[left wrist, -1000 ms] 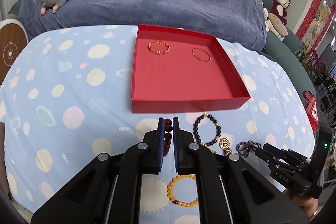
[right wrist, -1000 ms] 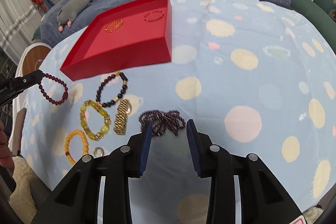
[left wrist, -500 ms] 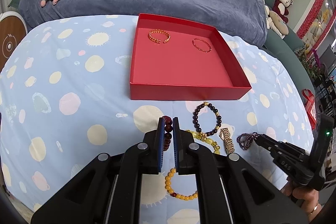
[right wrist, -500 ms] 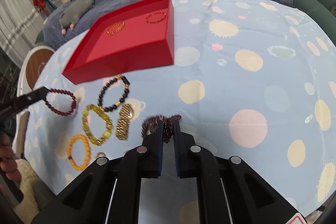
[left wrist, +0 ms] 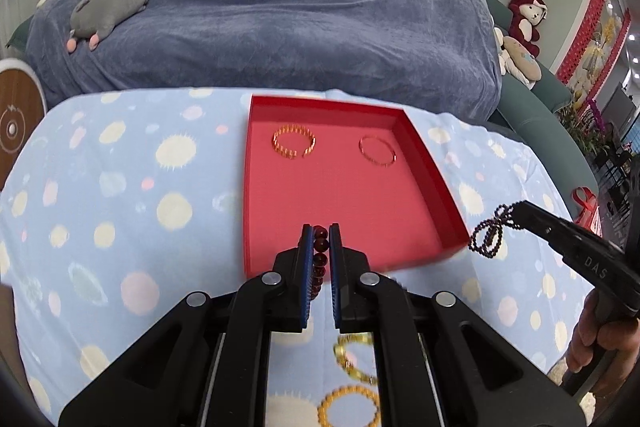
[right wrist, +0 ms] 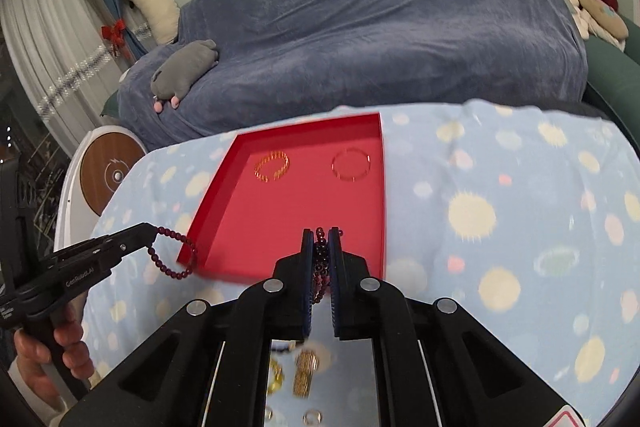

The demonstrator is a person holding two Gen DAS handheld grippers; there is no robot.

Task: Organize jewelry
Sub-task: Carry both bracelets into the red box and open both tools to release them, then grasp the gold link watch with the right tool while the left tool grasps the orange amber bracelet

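Jewelry is in both my claws at once. My left claw [left wrist: 321,241] is clamped tight on one dark red bead bracelet [right wrist: 173,254], which hangs in a loop off its tip, at the lower left of the right wrist view, just over the near left corner of the red tray [left wrist: 436,183]. My right claw [right wrist: 321,243] has just been closing and is now pinched on one dark purple bead strand [left wrist: 489,235], which dangles in a doubled loop at the right of the left wrist view, beside the tray's near right corner.

Beyond the claws, I count two pieces lying in the tray: one gold link bracelet [left wrist: 294,143] at its far left and one thin red-gold bangle [left wrist: 377,151] at its far right, well apart.

Down at the frame bottom, on the spotted blue cloth [left wrist: 120,195] covering the bench, I see one yellow bead bracelet [left wrist: 354,357], one orange bead bracelet [left wrist: 349,406] and one gold watch band [right wrist: 305,373].
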